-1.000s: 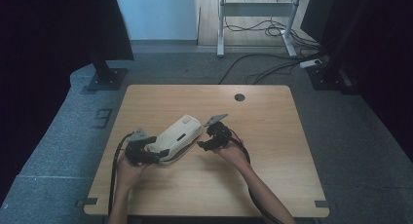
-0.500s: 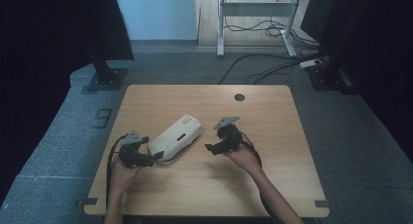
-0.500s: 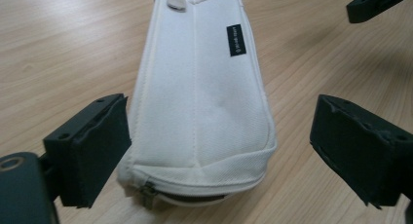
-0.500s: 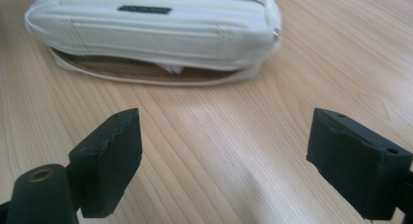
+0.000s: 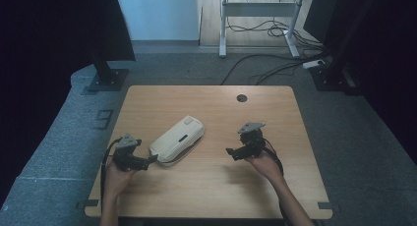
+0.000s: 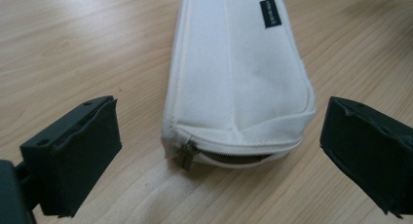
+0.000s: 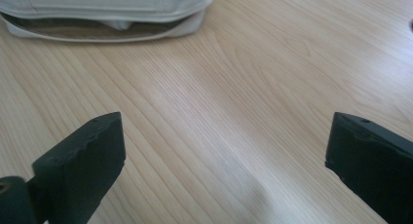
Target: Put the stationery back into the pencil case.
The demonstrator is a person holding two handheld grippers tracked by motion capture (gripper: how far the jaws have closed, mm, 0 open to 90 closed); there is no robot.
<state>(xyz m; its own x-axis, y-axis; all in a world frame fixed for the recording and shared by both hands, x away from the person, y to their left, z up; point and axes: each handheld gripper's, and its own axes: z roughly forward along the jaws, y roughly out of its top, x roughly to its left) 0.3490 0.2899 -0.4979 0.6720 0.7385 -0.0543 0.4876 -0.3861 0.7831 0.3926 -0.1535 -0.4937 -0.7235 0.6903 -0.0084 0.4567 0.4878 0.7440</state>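
A white zippered pouch (image 5: pixel 177 138) lies slantwise on the wooden table (image 5: pixel 211 191), its zip partly undone. My left gripper (image 5: pixel 150 158) sits just off the pouch's near end; its jaws have just been opening and stand wide apart with nothing pressed between them. In the left gripper view the pouch (image 6: pixel 238 73) lies ahead with its metal zip pull (image 6: pixel 186 156) close to the jaws of the left gripper (image 6: pixel 219 160). My right gripper (image 5: pixel 231 152) is well to the right of the pouch, jaws just opened wide over bare wood. The right gripper view shows the pouch's open side (image 7: pixel 102 19) beyond the empty right gripper (image 7: pixel 224 165).
A round cable hole (image 5: pixel 241 98) sits near the table's far edge. Grey carpet surrounds the table, with a stand base (image 5: pixel 105 78) at far left, a metal frame (image 5: pixel 255 19) and loose cables (image 5: pixel 275 64) beyond.
Both grippers have let go of the pouch and opened. The right one has drawn away to the right; the left one has backed off slightly toward the near left.
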